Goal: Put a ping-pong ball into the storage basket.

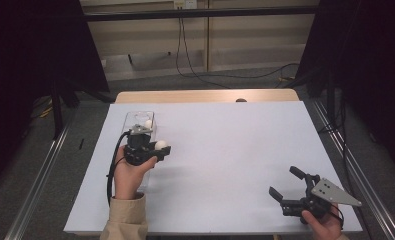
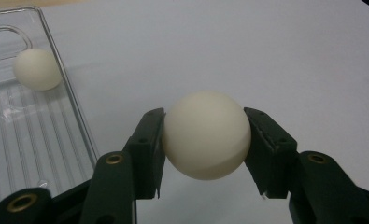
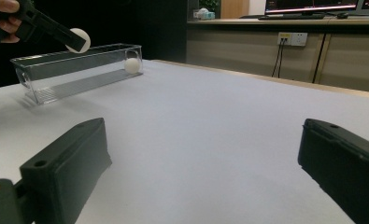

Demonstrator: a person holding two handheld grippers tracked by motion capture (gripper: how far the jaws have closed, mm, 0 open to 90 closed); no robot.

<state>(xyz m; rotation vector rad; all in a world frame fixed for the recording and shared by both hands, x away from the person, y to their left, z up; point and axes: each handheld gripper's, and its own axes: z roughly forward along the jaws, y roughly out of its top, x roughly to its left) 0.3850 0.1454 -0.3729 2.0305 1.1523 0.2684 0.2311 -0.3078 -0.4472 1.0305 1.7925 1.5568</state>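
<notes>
A white ball (image 2: 206, 135) is clamped between the left gripper (image 1: 155, 148) fingers, just at three o'clock of the clear tray (image 1: 132, 119); the right gripper (image 1: 287, 186) is held wide apart.

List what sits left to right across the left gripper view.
Clear tray → ball in the tray → left gripper's near jaw → held ball → its other jaw.

White-topped table (image 1: 225, 165) w/ wood far edge; clear plastic tray (image 1: 133, 120) sits on its left side.
</notes>
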